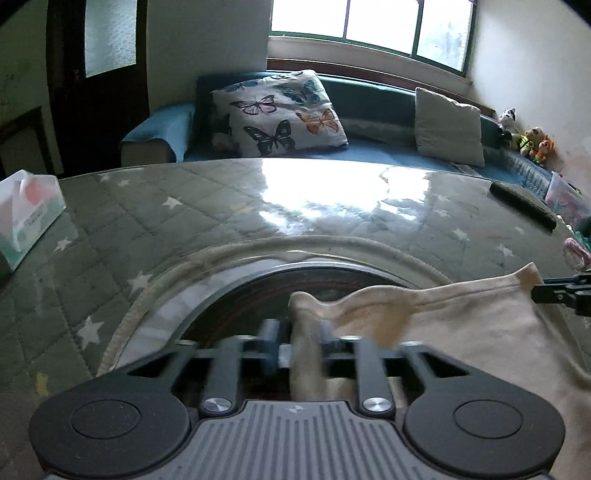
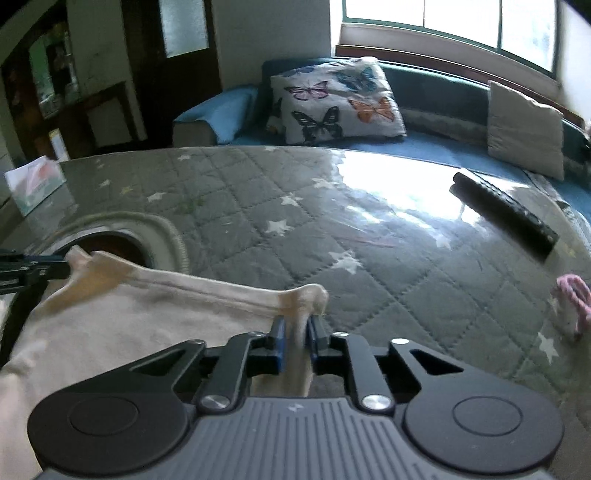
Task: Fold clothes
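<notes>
Stretching between both tongs, the cream garment (image 2: 122, 317) is held over the table's (image 2: 369, 236) near edge; left tongs (image 1: 295, 332) and right tongs (image 2: 295, 328) each bracket a corner loosely, so the hem should be kept level

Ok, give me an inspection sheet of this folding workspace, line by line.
Surface: grey quilted star cover under glossy clear sheet, with a round opening.
Job's things: cream garment, hem stretched between both claws.
Clutter: tissue box, black remote, pink item.
Grippers: left claw and right claw each have a hem corner between the fingers; whether they pinch it is unclear.
Cables: nothing seen.
Surroundings: blue sofa, butterfly cushion, plain cushion, soft toys, window.
</notes>
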The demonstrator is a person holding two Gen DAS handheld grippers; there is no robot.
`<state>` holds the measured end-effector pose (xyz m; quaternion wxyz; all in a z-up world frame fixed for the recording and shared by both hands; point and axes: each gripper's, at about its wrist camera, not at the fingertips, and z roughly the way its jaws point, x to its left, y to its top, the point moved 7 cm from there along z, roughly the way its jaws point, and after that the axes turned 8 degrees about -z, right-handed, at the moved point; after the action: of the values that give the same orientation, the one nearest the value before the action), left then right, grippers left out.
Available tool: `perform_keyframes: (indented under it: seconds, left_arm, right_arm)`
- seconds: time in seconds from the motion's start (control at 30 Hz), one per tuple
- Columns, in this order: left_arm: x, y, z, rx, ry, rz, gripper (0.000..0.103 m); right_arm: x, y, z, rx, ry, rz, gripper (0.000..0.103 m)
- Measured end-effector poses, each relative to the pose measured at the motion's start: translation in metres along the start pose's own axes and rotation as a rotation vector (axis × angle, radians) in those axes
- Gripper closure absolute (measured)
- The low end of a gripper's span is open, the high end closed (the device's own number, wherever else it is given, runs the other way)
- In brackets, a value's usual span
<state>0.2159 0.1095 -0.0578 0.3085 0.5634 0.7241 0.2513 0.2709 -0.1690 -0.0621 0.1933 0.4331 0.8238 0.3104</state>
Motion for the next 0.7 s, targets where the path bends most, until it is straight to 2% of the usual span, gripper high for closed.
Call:
perform_keyframes:
  seconds: [0.07, 0.13, 0.2, 0.3, 0.37, 0.47, 0.7]
  left_arm:
    - [-0.002, -0.003, -0.010, -0.022, 0.005, 0.023, 0.047]
    - [-0.005, -0.005, -0.020, -0.031, 0.001, 0.036, 0.038]
    - [-0.008, -0.008, -0.031, -0.047, 0.000, 0.041, 0.017]
    - [-0.013, -0.013, -0.050, -0.075, -0.010, 0.050, 0.002]
    - [-0.014, -0.018, -0.060, -0.082, -0.018, 0.053, 0.000]
    - [-0.014, -0.027, -0.074, -0.086, -0.019, 0.049, 0.000]
    - [-0.002, -0.051, -0.105, -0.110, 0.013, 0.032, 0.000]
  right_arm:
    - [0.006, -0.001, -0.010, -0.009, 0.000, -0.029, 0.054]
    - [0.015, -0.003, -0.022, -0.015, 0.002, -0.067, 0.049]
    - [0.024, -0.008, -0.034, -0.014, 0.013, -0.093, 0.037]
    - [0.047, -0.023, -0.053, -0.011, 0.038, -0.150, 0.029]
    - [0.063, -0.033, -0.061, -0.003, 0.054, -0.179, 0.020]
    - [0.088, -0.049, -0.070, 0.004, 0.077, -0.224, 0.020]
    - [0.137, -0.077, -0.083, -0.001, 0.101, -0.291, 0.010]
